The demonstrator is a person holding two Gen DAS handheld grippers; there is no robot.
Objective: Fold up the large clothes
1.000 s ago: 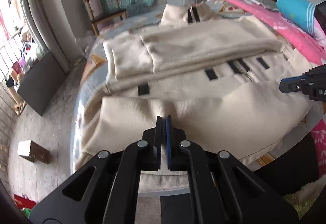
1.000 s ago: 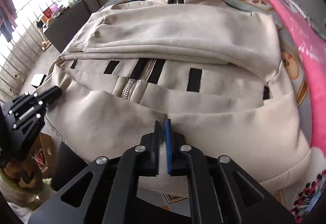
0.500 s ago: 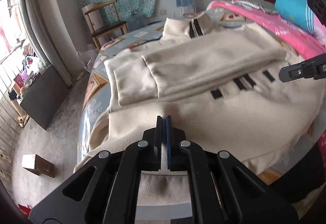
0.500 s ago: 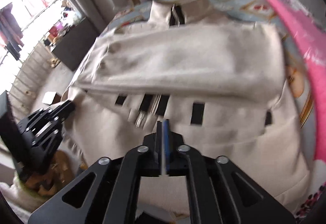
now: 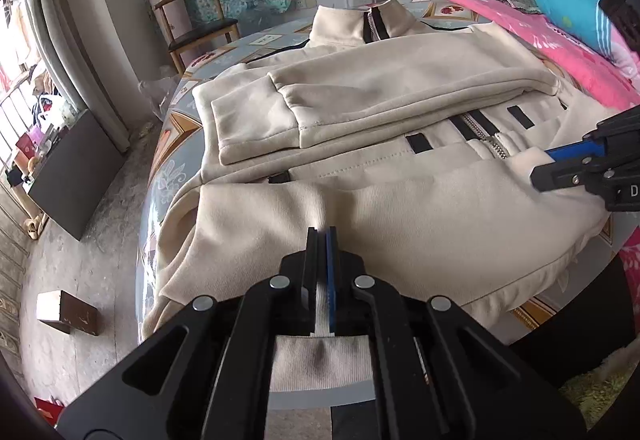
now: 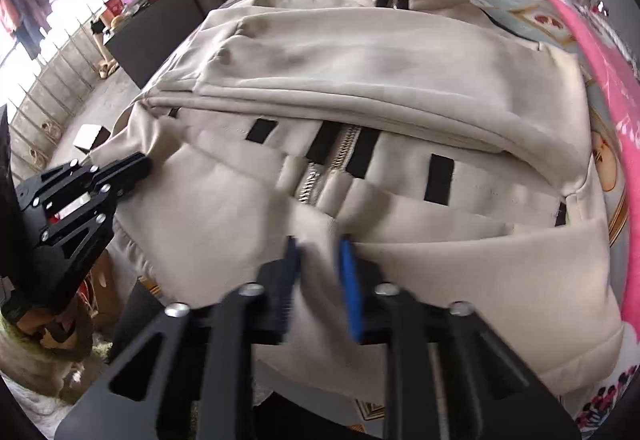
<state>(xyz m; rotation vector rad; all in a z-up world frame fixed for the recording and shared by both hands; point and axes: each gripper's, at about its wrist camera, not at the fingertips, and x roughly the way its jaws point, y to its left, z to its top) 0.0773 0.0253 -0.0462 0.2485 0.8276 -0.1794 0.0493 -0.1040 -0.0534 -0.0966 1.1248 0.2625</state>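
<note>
Left gripper (image 5: 320, 236) is clamped shut on the jacket's (image 5: 400, 100) bottom hem, left of the zip (image 6: 320, 176), so that corner comes up with the fold. The jacket lies flat on the bed (image 5: 176, 144), collar at the far end, sleeves already folded across the chest. Right gripper (image 6: 320, 252) is at the hem just below the zip, jaws closing with cloth between them, not pinched yet. I judge I need both hem points held to lift evenly.
</note>
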